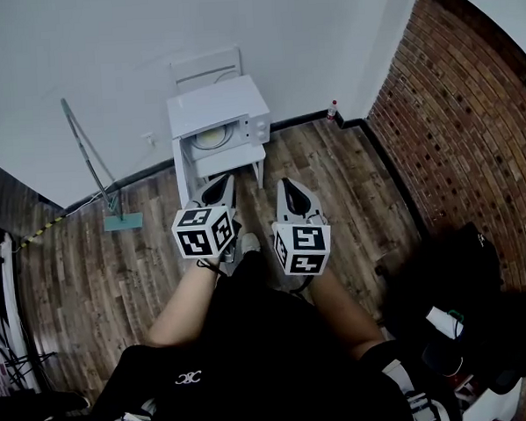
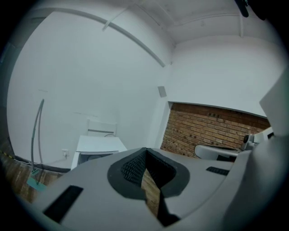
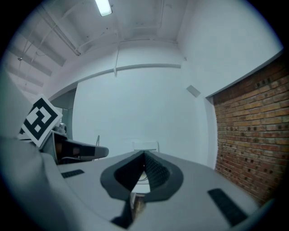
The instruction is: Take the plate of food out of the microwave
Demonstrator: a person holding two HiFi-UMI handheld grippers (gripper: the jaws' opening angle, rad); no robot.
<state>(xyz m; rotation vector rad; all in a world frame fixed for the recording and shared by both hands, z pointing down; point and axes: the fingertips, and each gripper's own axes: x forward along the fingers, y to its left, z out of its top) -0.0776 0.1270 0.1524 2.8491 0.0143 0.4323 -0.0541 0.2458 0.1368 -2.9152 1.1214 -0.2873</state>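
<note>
While the person stands on the brown wood-plank floor (image 1: pixel 100 284) facing a white box-shaped microwave oven (image 1: pixel 218 111), both bare forearms reach forward from the torso, bent at the elbows and roughly parallel. The left hand-held gripper (image 1: pixel 225 181) and the right hand-held gripper (image 1: pixel 284 183) sit side by side, close together but apart, with their tips aimed at the microwave and well short of it. Each carries its black-and-white marker cube nearest the body.

Left gripper view: the left hand-held gripper (image 2: pixel 145 151) has its dark ribbed pads (image 2: pixel 133 167) meeting at the tip, closed on nothing.

Right gripper view: the right hand-held gripper (image 3: pixel 144 155) is likewise closed and empty, and the left one shows at its left edge.

The pale round plate of food (image 1: pixel 211 137) lies inside the microwave, visible at its front. Whether the door is open cannot be told. The microwave stands on a small white desk (image 1: pixel 234 161) against the wall, with a white chair (image 1: pixel 204 67) behind it. A long-handled mop with a teal head (image 1: pixel 123 222) leans to the left, and a red brick wall (image 1: pixel 452 134) runs along the right.
</note>
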